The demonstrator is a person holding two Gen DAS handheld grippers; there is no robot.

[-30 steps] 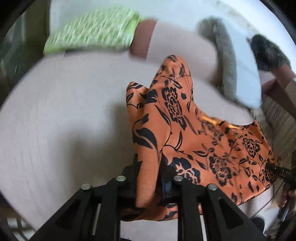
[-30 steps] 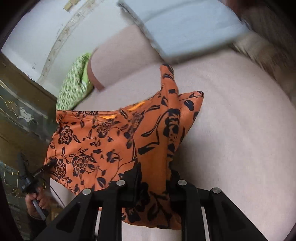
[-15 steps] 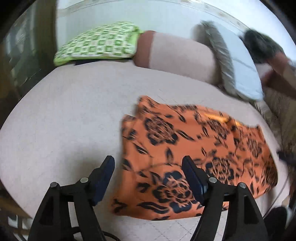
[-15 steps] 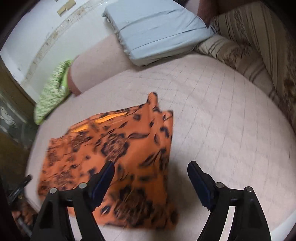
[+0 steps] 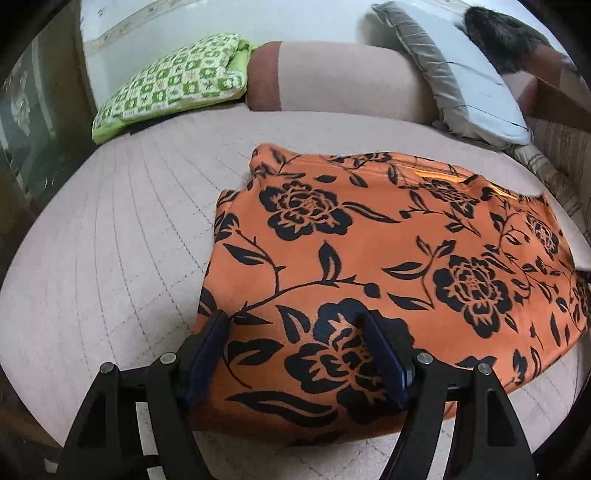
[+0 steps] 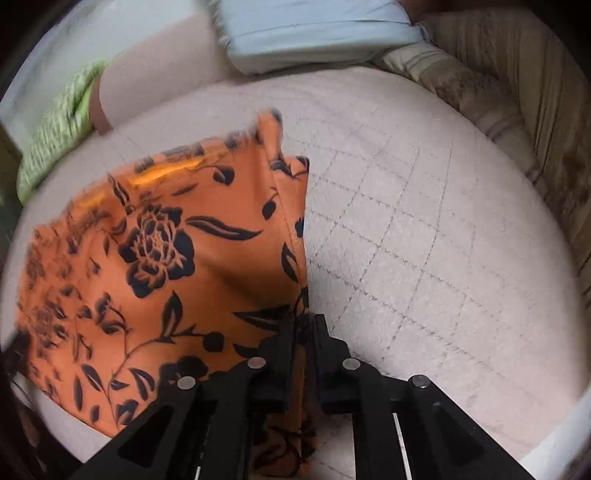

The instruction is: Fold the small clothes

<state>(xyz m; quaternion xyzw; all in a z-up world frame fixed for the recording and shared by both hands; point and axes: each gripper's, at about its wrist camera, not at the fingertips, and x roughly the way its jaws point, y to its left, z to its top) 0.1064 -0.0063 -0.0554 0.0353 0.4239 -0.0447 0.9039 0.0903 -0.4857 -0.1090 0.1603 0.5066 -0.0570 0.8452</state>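
Note:
An orange garment with black flowers [image 5: 369, 258] lies spread flat on the pale quilted bed [image 5: 110, 258]. My left gripper [image 5: 295, 321] is open, its two fingers straddling the garment's near left corner, the pads apart from the cloth between them. In the right wrist view the same garment [image 6: 166, 258] lies to the left. My right gripper [image 6: 306, 326] is closing, and its narrow jaws pinch the garment's right edge near the front corner.
A green checked cushion [image 5: 170, 85] and a pale bolster [image 5: 340, 81] lie at the bed's far side. A light blue pillow [image 6: 314, 29] and a striped brown blanket [image 6: 517, 92] sit at the far right. Bare quilt [image 6: 443, 258] stretches right of the garment.
Both grippers let go of the hanging garment and it dropped flat onto the bed. The left gripper sank over the near left corner, still open. The right gripper closed again on the right edge.

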